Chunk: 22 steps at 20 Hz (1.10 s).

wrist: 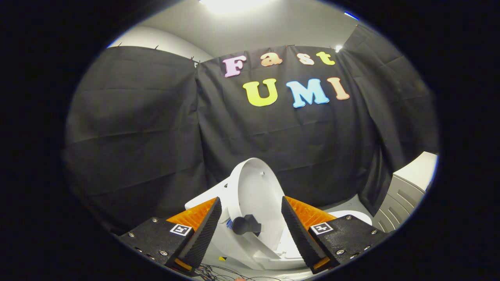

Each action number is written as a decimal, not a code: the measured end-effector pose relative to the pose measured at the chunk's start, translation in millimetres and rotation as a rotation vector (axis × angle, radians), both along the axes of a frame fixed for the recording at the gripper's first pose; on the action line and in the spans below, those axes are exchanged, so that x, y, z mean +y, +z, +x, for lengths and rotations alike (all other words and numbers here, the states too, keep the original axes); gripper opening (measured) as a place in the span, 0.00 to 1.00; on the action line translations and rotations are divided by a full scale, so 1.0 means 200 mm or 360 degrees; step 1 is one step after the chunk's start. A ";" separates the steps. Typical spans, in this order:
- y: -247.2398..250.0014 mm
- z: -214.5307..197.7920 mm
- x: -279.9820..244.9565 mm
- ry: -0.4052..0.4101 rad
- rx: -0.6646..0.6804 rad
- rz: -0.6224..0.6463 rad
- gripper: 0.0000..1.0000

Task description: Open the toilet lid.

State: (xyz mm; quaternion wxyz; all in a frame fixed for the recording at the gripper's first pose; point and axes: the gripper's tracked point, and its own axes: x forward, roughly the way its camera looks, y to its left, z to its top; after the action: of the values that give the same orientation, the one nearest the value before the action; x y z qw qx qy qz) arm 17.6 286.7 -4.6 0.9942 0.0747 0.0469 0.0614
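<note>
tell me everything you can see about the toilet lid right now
The toilet lid is white, smooth and glossy, plastic by its look, with a rounded oval outline. It stands raised, nearly upright, its inner face showing, against the black cloth wall behind. A dark knob sticks out near its lower edge. It sits between the open fingers of the gripper, which do not press on it.

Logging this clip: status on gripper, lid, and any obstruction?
Gripper open, fingers either side of the raised toilet lid, not pressing. Black knob on lid between fingers. Nothing in the way.
</note>
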 end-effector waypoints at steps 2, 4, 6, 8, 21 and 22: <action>0.10 -0.01 -0.17 -0.0054 -0.0049 -0.0039 0.94; 0.16 -0.02 -0.36 -0.0111 -0.0071 -0.0072 0.94; 0.20 -0.02 -0.53 -0.0156 -0.0086 -0.0082 0.94; 0.24 -0.03 -0.68 -0.0172 -0.0113 -0.0084 0.94; 0.14 -0.01 -1.28 -0.0169 -0.0069 -0.0257 0.94; 0.12 -0.01 -1.30 -0.0149 -0.0074 -0.0259 0.94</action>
State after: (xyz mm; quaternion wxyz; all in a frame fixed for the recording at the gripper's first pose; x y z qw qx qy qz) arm 14.9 27.3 18.8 0.9996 -0.0057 0.0252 0.0125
